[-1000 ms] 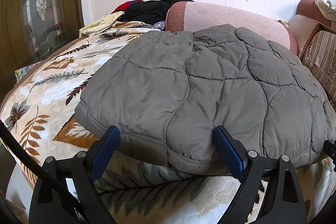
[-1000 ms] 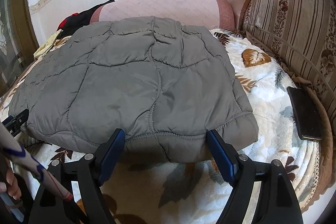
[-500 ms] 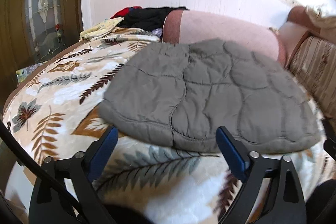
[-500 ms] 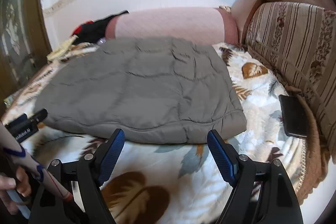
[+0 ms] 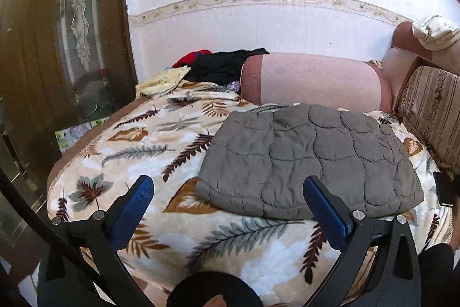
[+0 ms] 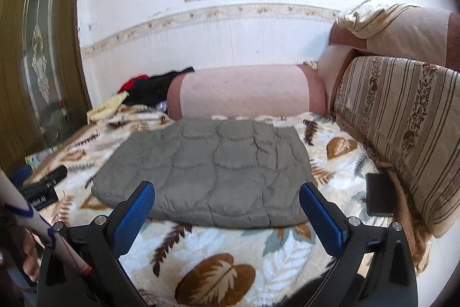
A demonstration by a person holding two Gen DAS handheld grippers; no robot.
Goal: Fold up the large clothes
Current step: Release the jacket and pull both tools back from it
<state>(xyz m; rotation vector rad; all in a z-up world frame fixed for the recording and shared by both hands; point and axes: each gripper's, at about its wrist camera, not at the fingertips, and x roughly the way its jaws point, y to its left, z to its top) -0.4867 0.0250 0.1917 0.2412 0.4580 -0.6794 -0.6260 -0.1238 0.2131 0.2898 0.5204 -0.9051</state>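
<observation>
Closest to the lens in the left wrist view, the left gripper (image 5: 228, 197) sits along the bottom edge of the frame with its blue pads spread wide apart and nothing between them; the jaws have just been opening and the pads hang clear above the leaf-print blanket (image 5: 138, 151), tilted down toward it. Same deal in the right wrist view: the right gripper (image 6: 227, 202) is at the bottom of the frame, jaws wide and just been opening, nothing clamped, angled down at the bed. At the far left of that right view you can see a bit of the other gripper's black body and a hand (image 6: 30, 258) on a pale handle, partly cut off by the frame edge. Just past both sets of pads lies the grey quilted jacket (image 5: 310, 163), folded into a flat rectangle and resting on the blanket, middle of the frame, not touched by either gripper. To its right, lower right of the right view, a dark phone (image 6: 379, 194) lies flat near the striped sofa cushion (image 6: 402, 134). Further back a pink bolster (image 5: 316, 79) runs across behind the jacket, with a pile of black and red clothes (image 5: 227, 64) at its left end, then the white wall and a wooden door (image 5: 63, 42) on the left.
</observation>
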